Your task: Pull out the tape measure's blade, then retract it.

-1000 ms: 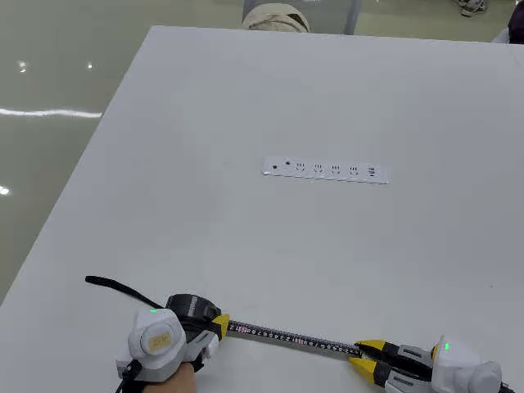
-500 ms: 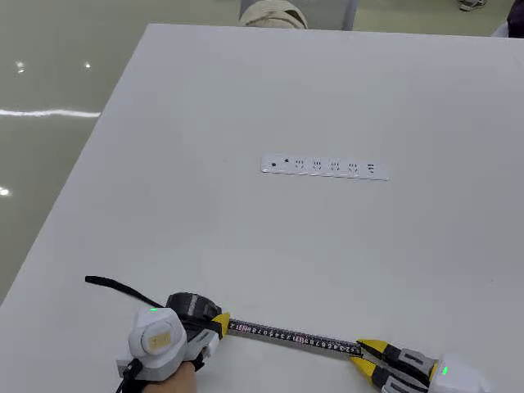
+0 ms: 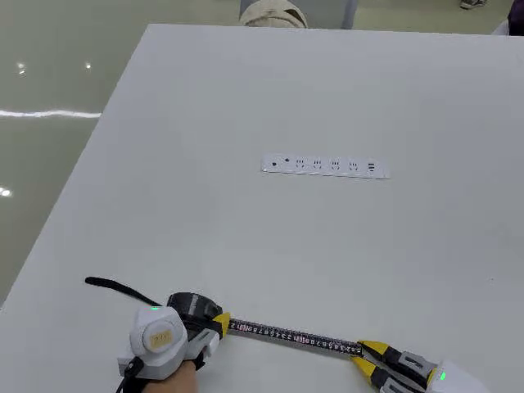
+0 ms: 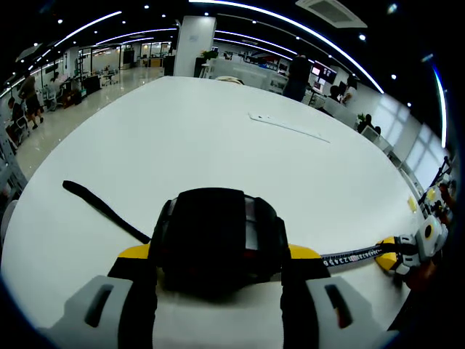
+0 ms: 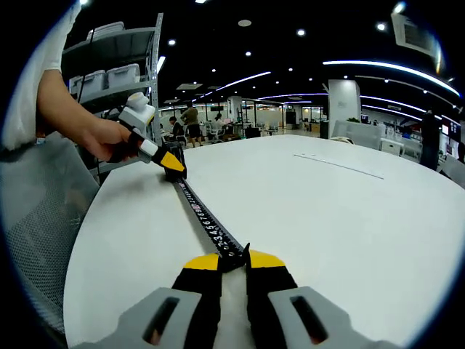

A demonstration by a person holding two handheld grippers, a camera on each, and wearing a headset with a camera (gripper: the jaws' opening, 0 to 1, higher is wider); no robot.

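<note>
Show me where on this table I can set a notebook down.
Free: the wide bare table beyond the power strip, and the broad band between the power strip and the blade. Crowded: the near edge, where the left gripper clamps the tape measure, its strap trails left, and the right gripper holds the blade's end.

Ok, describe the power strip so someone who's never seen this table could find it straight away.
Start with the big white table: near its middle, well beyond the black tape measure at the near edge, lies the power strip. It is a long, flat white bar with a row of sockets. Unlike the tape measure, it is pale, low and lies alone.
</note>
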